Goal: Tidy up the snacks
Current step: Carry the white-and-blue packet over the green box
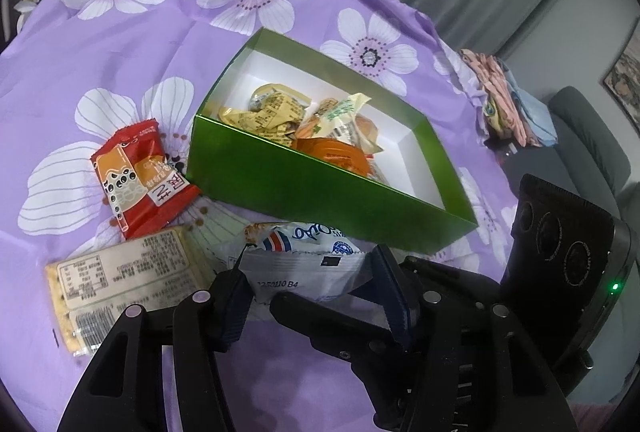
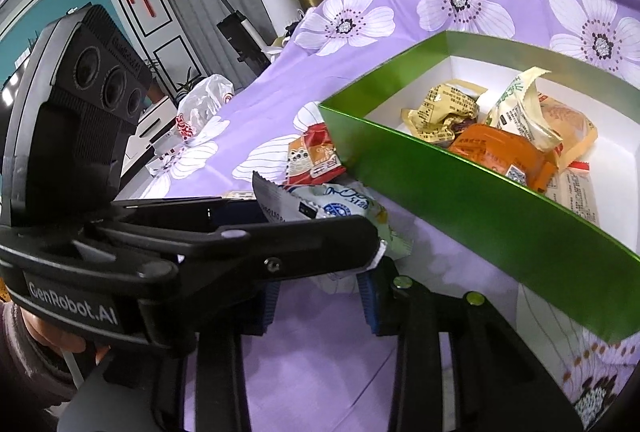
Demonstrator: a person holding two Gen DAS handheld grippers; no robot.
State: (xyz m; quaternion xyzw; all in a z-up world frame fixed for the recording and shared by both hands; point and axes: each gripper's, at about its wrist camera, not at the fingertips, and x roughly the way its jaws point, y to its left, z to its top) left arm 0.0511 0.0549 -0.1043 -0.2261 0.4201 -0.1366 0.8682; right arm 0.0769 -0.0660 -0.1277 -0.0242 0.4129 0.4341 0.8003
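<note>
A white snack packet (image 1: 304,260) with blue and red print lies on the purple flowered cloth (image 1: 120,72), just in front of an open green box (image 1: 320,188). My left gripper (image 1: 312,272) is shut on it, one blue pad on each side. My right gripper (image 2: 320,298) grips the same packet (image 2: 340,200) from the other side, partly hidden behind the left gripper's finger (image 2: 248,236). The box (image 2: 480,208) holds yellow wrappers (image 2: 440,112) and an orange packet (image 2: 496,148). Left of the box lie a red packet (image 1: 136,176) and a clear cracker packet (image 1: 128,272).
Folded cloths (image 1: 508,100) are piled at the table's right edge, with a grey sofa (image 1: 580,136) behind. A crumpled plastic bag (image 2: 204,100) sits at the table's far left edge. A sleeve and hand (image 2: 24,344) hold the left gripper.
</note>
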